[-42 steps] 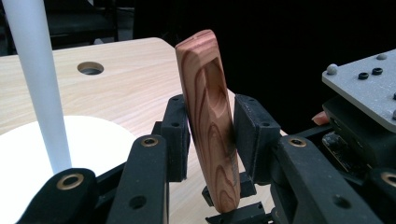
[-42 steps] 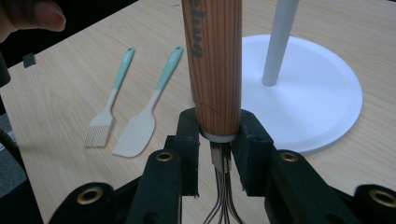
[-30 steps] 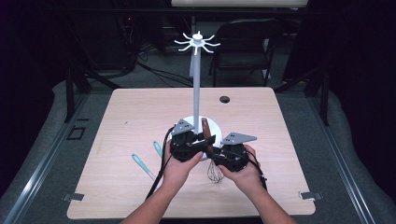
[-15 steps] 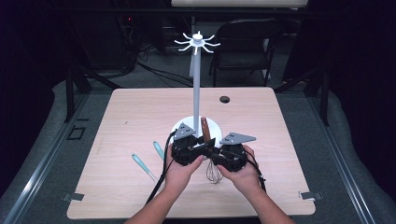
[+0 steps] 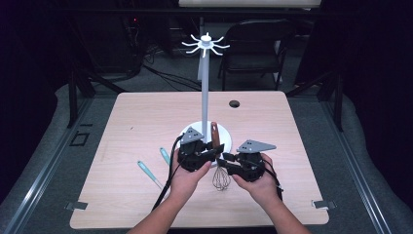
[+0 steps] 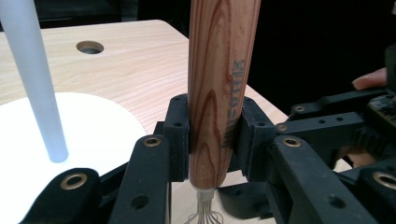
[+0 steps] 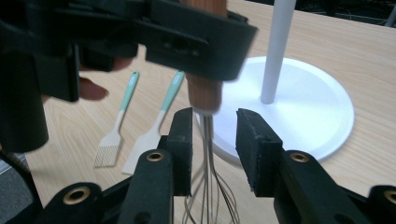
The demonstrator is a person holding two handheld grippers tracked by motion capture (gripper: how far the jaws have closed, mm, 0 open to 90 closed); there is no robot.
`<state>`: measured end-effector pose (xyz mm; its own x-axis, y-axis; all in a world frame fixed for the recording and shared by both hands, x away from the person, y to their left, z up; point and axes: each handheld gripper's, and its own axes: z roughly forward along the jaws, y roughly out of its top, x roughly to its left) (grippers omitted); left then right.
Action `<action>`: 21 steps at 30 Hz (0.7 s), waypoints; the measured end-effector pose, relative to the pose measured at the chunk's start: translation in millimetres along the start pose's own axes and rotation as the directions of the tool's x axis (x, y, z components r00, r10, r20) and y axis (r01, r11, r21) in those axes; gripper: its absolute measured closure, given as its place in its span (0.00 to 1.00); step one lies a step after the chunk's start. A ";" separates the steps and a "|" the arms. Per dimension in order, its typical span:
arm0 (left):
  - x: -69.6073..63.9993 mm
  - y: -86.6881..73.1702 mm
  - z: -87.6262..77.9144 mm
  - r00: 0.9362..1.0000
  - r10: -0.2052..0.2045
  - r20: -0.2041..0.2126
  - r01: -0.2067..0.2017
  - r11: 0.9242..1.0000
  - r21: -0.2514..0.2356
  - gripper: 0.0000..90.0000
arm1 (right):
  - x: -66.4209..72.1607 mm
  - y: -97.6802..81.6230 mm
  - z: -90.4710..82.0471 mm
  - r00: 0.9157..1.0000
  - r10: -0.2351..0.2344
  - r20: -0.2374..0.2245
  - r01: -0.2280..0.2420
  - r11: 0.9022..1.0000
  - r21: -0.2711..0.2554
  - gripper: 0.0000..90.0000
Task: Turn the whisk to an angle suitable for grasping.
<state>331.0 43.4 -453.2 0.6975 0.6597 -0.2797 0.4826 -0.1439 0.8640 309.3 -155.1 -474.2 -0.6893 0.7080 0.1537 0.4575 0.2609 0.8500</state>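
**Whisk passed between two grippers**

Over the surface (image 5: 146, 122), just before the white stand (image 5: 204, 97), the left gripper (image 6: 212, 135) had just tightened, clenching the whisk (image 6: 219, 84) upright by its wooden handle. The right gripper (image 7: 214, 140) had just widened, released around the wires.

The stand's pole (image 5: 205, 92) and white base (image 5: 225, 132) rise just behind both claws, blocking the middle of the frame. Two utensils (image 5: 149, 174) lie left of the hands. The bench (image 5: 302, 146) is open at right and upper left.
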 end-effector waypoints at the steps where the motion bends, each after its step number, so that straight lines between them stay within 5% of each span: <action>1: 0.1 0.6 -0.7 1.000 0.003 -0.003 -0.003 1.000 -0.002 0.77 | -1.2 -0.9 -2.9 1.000 -0.003 0.004 0.003 1.000 0.007 0.74; 8: 1.1 11.3 -11.7 0.999 0.042 -0.031 -0.042 0.999 -0.008 0.78 | -9.7 -8.8 -9.8 1.000 0.008 0.008 -0.008 0.999 0.039 0.74; 21: 11.5 46.7 -39.1 0.986 0.122 -0.112 -0.121 0.993 0.011 0.78 | -24.7 -25.0 -0.3 0.997 0.019 0.081 -0.032 0.985 0.169 0.73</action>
<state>340.9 73.0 -399.7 0.6875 0.7155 -0.1238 0.4002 -0.2311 0.8868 314.7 -179.3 -499.1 -0.6329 0.7635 0.1286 0.5680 0.3451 0.7472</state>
